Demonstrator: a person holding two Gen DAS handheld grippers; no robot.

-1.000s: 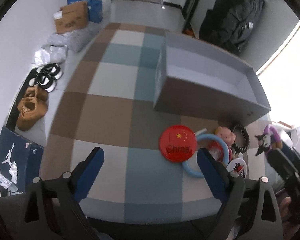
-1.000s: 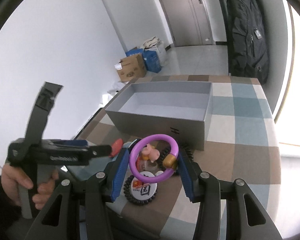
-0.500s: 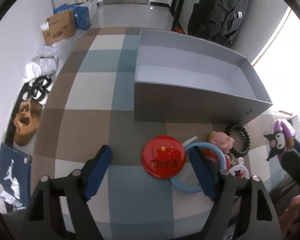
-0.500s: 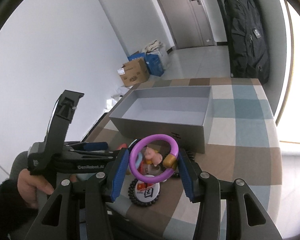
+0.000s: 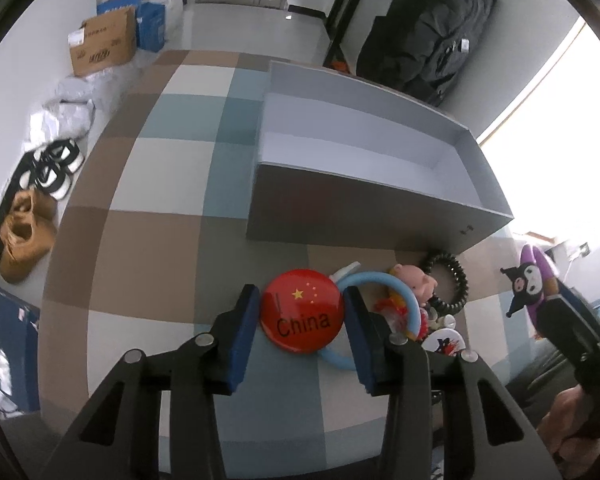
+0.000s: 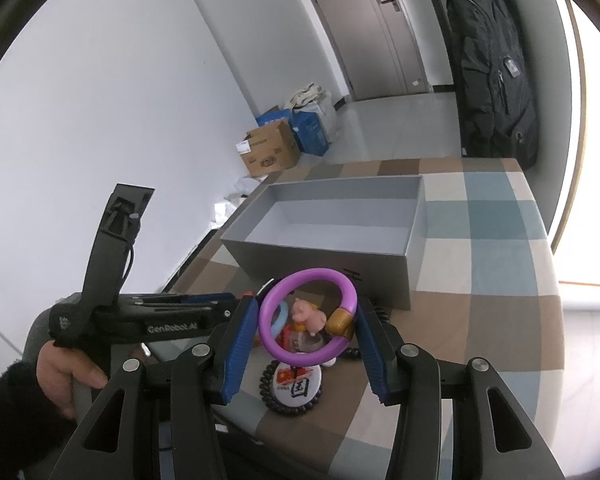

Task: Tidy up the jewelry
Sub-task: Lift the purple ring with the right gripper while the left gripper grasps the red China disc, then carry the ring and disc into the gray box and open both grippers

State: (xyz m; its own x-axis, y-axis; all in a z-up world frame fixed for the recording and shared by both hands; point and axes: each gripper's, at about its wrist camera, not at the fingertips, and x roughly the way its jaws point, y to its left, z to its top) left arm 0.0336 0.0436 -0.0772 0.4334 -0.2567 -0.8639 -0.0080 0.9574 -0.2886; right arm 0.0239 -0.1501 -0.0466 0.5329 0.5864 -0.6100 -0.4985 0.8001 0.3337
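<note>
Left gripper [image 5: 302, 320] clamped on the red badge [image 5: 303, 317], among the trinkets on the checked cloth [image 5: 148, 240]. Right gripper [image 6: 308, 320] clamped on the purple ring [image 6: 307, 322], raised. Ahead of both, grey box [image 6: 324, 258], interior bare.

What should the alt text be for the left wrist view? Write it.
The left gripper brackets a red China badge on a checked tablecloth, its fingers close either side. Beside it lie a blue ring, pink pig toy and black beaded bracelet, before an open grey box.
</note>
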